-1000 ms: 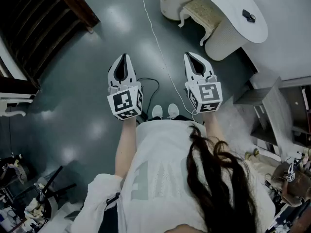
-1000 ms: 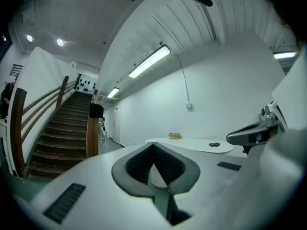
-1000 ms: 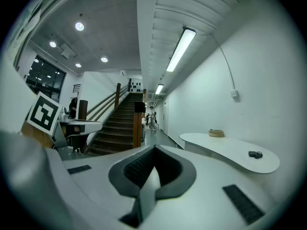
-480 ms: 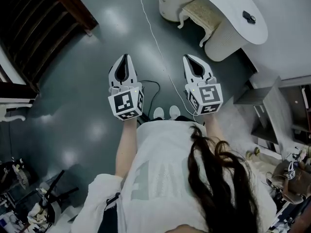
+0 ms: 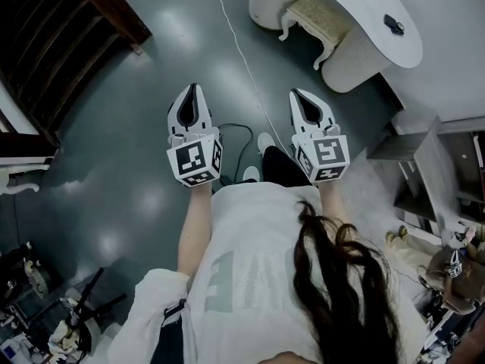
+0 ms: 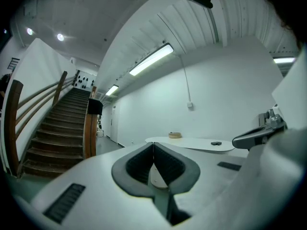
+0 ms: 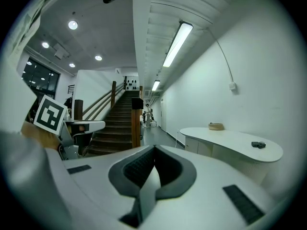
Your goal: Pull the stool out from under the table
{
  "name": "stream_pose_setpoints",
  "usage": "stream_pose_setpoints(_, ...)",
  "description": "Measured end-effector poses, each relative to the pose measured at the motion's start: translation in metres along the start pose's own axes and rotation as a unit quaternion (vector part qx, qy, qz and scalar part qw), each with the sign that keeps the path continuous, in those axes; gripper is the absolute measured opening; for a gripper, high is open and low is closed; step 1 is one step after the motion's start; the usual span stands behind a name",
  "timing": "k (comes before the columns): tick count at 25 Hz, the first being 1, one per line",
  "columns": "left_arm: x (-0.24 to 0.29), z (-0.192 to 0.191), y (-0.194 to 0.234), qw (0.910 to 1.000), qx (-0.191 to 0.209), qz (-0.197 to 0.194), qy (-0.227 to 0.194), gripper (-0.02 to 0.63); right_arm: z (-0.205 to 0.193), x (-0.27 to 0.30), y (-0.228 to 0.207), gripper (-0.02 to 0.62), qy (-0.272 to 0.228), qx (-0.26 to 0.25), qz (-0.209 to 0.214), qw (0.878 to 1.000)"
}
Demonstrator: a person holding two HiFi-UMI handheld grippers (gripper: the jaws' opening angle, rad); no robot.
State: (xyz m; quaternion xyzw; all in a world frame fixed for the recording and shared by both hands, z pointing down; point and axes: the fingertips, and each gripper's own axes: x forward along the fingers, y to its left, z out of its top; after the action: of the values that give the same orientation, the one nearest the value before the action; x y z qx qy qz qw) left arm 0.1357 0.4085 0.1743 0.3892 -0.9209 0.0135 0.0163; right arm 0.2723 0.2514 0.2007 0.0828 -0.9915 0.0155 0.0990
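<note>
The job has not begun; the stool [image 5: 312, 15] is tucked under the white table [image 5: 371, 2], up ahead and well apart from both claws; the left gripper [image 5: 195, 89] and the right gripper [image 5: 295, 95] are squeezed tight together with nothing in them; a little bowl [image 7: 216, 126] sits on the table, too far off to see inside; all the pulling is left to do.

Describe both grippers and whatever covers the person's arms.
Left gripper and right gripper match: white shells tapering to a point, dark grey ribbed pads inside, each backed by a white cube carrying black square markers. A dark cable loops beside the left one. Forearms are unsleeved; the top is white.
</note>
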Motion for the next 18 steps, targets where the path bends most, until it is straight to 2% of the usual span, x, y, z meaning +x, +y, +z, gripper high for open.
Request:
stream_pose_setpoints(5, 0.022, 0.001, 0.006, 0.9999, 0.014, 0.006, -0.005, 0.028, 0.003, 0.037, -0.01, 0.029, -0.012, 0.011, 0.014, 1.0)
stream_pose_setpoints(9, 0.051, 0.003, 0.026, 0.9997, 0.01, 0.023, -0.006, 0.028, 0.013, 0.081, -0.016, 0.029, -0.016, 0.014, 0.033, 0.999)
stream_pose_setpoints(14, 0.101, 0.009, 0.047, 0.9987, 0.002, 0.051, -0.009, 0.028, 0.031, 0.141, -0.034, 0.029, -0.017, 0.01, 0.057, 0.998)
stream_pose_setpoints(18, 0.151, 0.015, 0.056, 0.9988, -0.001, 0.049, -0.003, 0.028, 0.045, 0.192, -0.056, 0.029, -0.008, 0.013, 0.064, 0.998)
